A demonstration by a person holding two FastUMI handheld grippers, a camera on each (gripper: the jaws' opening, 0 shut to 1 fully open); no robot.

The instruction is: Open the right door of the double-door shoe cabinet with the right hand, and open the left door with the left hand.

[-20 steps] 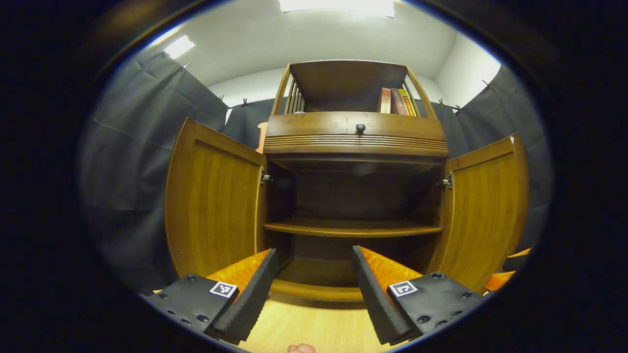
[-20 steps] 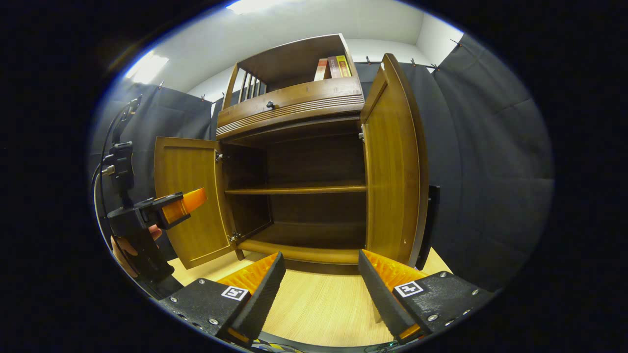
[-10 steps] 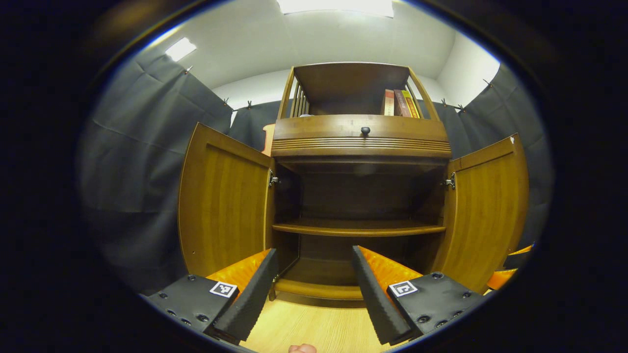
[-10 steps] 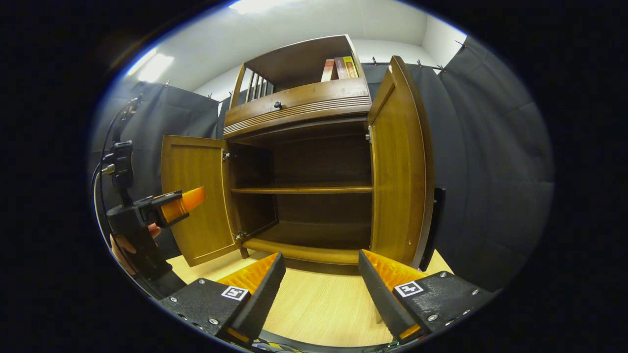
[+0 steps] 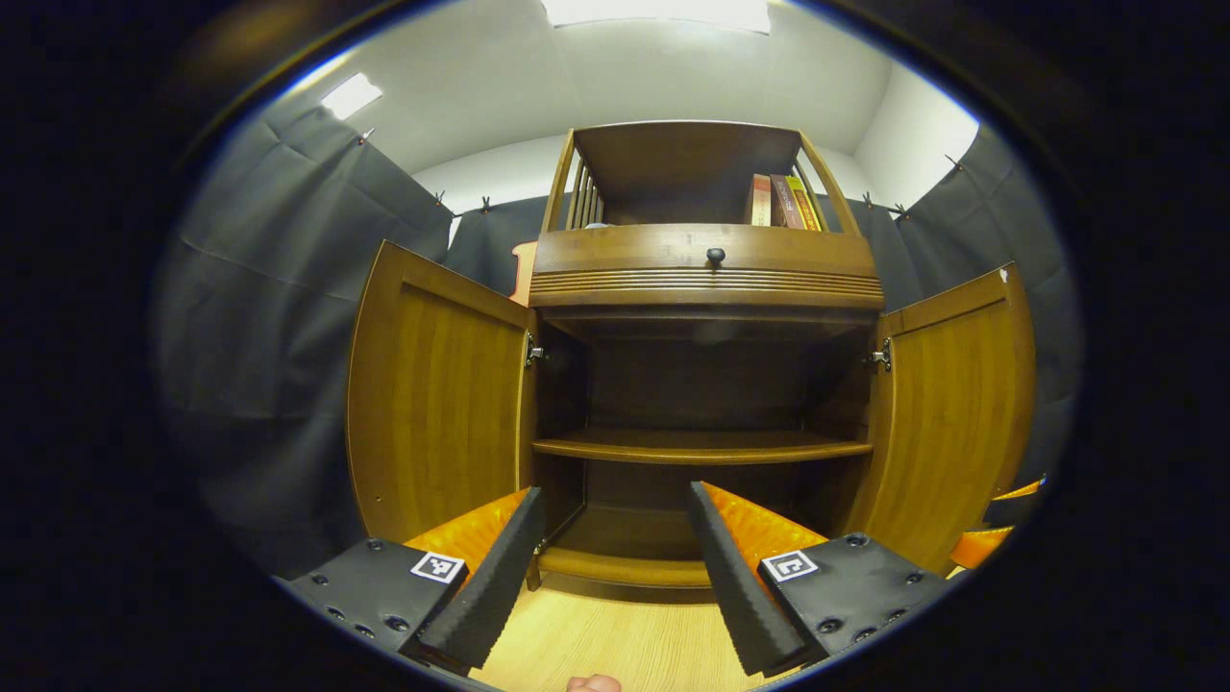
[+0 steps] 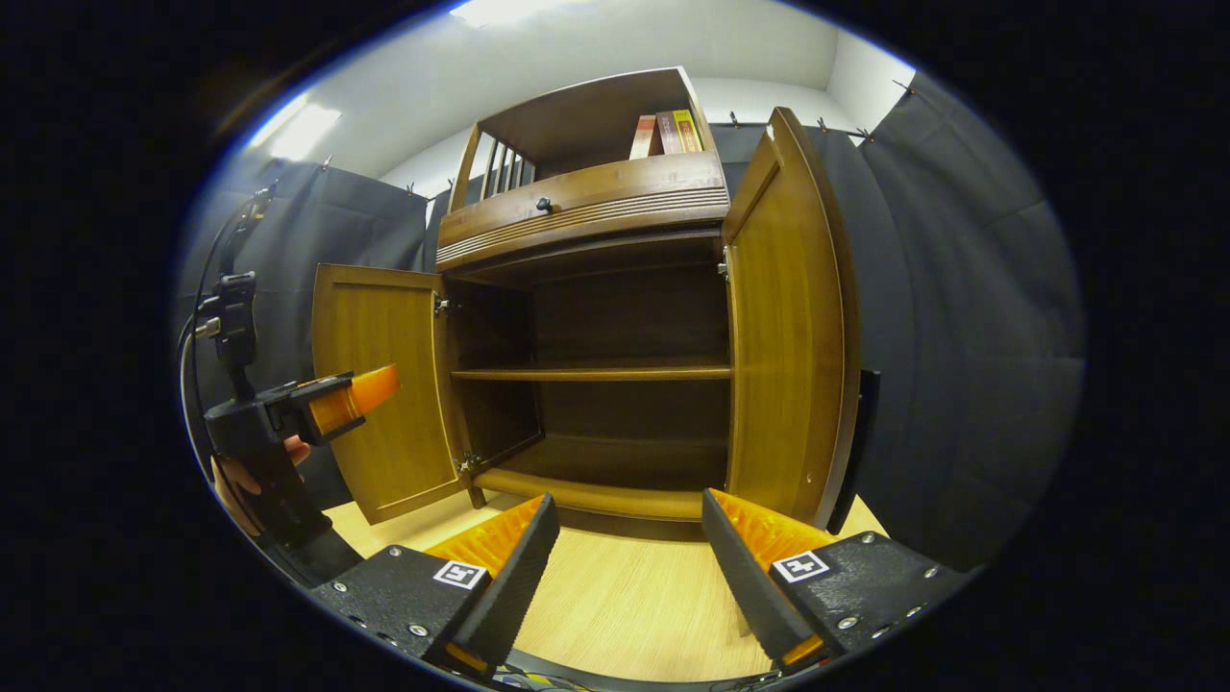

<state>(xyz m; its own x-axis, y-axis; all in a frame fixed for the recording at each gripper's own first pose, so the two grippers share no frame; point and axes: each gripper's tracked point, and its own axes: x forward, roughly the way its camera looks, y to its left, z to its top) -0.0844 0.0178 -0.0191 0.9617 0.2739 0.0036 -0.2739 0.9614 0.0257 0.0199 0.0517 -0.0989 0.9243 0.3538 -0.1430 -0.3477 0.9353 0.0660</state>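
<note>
The wooden shoe cabinet (image 5: 706, 274) stands ahead with both doors swung wide. Its left door (image 5: 437, 404) and right door (image 5: 947, 413) flank a dark interior with one bare shelf (image 5: 701, 447). My left gripper (image 5: 610, 557) is open, short of the cabinet's base, holding nothing. In the right gripper view the right door (image 6: 783, 327) stands nearly edge-on, the left door (image 6: 380, 384) faces me. My right gripper (image 6: 629, 567) is open over the floor, apart from the door. The left gripper (image 6: 356, 399), held by a hand (image 6: 252, 476), shows at far left.
A drawer with a dark knob (image 5: 715, 255) sits above the doors. Books (image 5: 783, 200) stand on the top shelf. Light wood floor (image 6: 625, 605) runs up to the cabinet's base. Black cloth walls (image 5: 259, 317) close in on both sides.
The left gripper view slid leftwards, shifting the cabinet slightly right in it. The right gripper view drew slightly away from the right door. Both doors stayed open; both grippers stayed open.
</note>
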